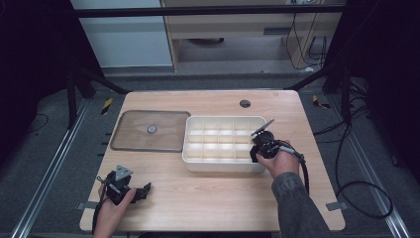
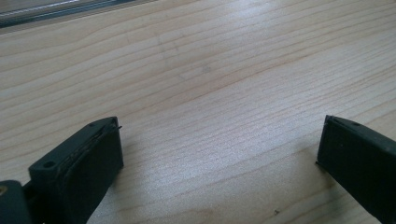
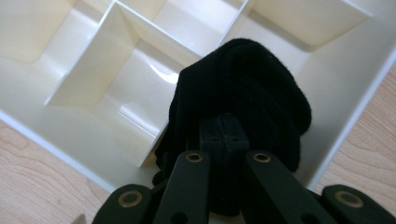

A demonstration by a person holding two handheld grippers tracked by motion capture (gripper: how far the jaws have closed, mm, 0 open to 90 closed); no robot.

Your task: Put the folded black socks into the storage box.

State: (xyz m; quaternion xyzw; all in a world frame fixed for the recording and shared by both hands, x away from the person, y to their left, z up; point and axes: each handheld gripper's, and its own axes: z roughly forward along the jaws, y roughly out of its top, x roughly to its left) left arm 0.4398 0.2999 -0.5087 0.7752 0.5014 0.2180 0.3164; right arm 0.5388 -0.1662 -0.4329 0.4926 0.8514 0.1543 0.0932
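Observation:
A white divided box (image 1: 223,167) stands in the middle of the wooden table (image 1: 208,198). My right gripper (image 1: 258,148) hangs over the box's near right corner. In the right gripper view its jaws (image 3: 224,133) are pressed together on a rolled black cloth (image 3: 254,79), which bulges around them above a corner compartment (image 3: 322,70) of the box. My left gripper (image 1: 142,191) lies low at the table's near left. In the left gripper view it is open (image 2: 219,154), with bare wood between its fingers (image 2: 88,163).
A clear lid (image 1: 148,131) with a small round knob lies flat to the left of the box. A dark round hole (image 1: 244,103) sits in the table behind the box. The right gripper's cable (image 1: 303,168) trails off to the right.

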